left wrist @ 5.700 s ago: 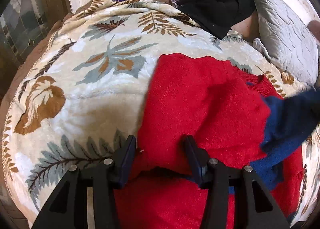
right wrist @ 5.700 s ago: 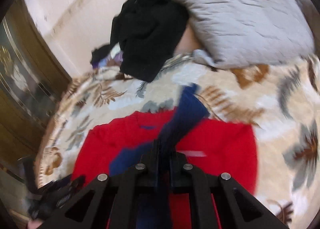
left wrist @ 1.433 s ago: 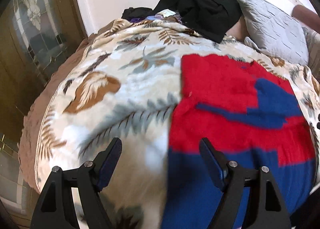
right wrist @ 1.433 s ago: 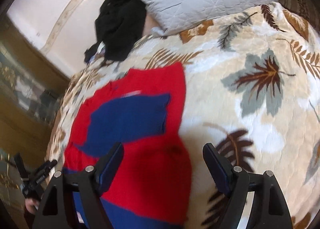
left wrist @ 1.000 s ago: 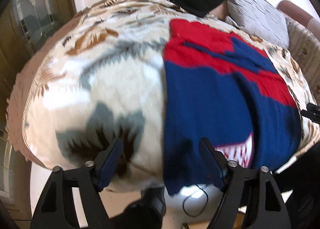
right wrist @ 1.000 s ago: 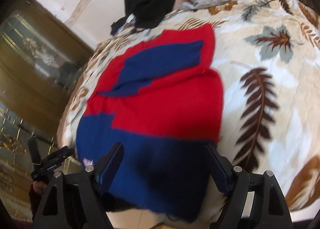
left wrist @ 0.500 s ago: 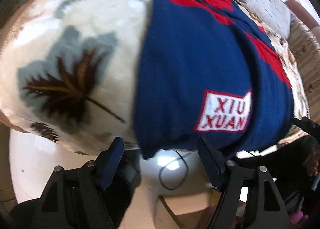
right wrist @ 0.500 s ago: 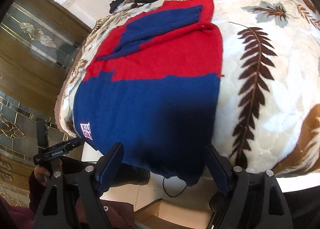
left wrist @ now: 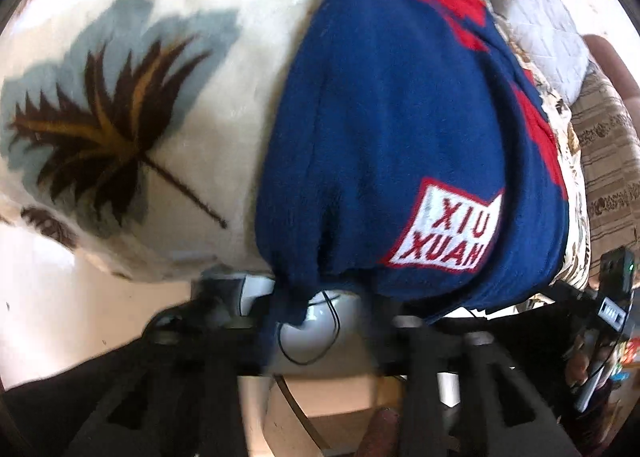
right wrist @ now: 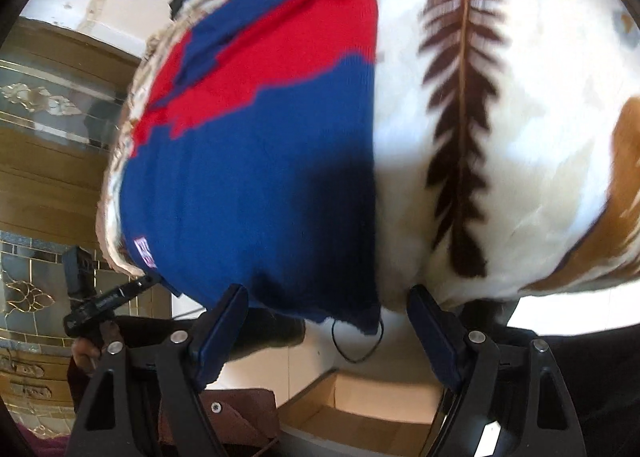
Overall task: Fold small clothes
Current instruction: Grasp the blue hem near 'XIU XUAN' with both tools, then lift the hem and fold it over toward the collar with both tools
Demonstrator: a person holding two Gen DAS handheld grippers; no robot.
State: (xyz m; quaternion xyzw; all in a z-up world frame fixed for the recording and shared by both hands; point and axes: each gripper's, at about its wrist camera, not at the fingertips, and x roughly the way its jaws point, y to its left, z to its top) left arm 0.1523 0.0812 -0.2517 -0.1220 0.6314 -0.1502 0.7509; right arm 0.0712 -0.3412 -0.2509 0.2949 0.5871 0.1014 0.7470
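Both grippers, left (left wrist: 316,321) blurred and right (right wrist: 328,321), gape at the knitted sweater's (right wrist: 256,161) hem on the plush blanket (right wrist: 520,137).

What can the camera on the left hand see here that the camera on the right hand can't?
Only the left wrist view shows the white patch lettered XIU XUAN head on, plus a quilted grey pillow. Only the right wrist view shows the wooden cabinet, an open cardboard box below, and the right gripper with its jaws clearly apart. Both show the red and blue sweater hanging over the leaf-print blanket.
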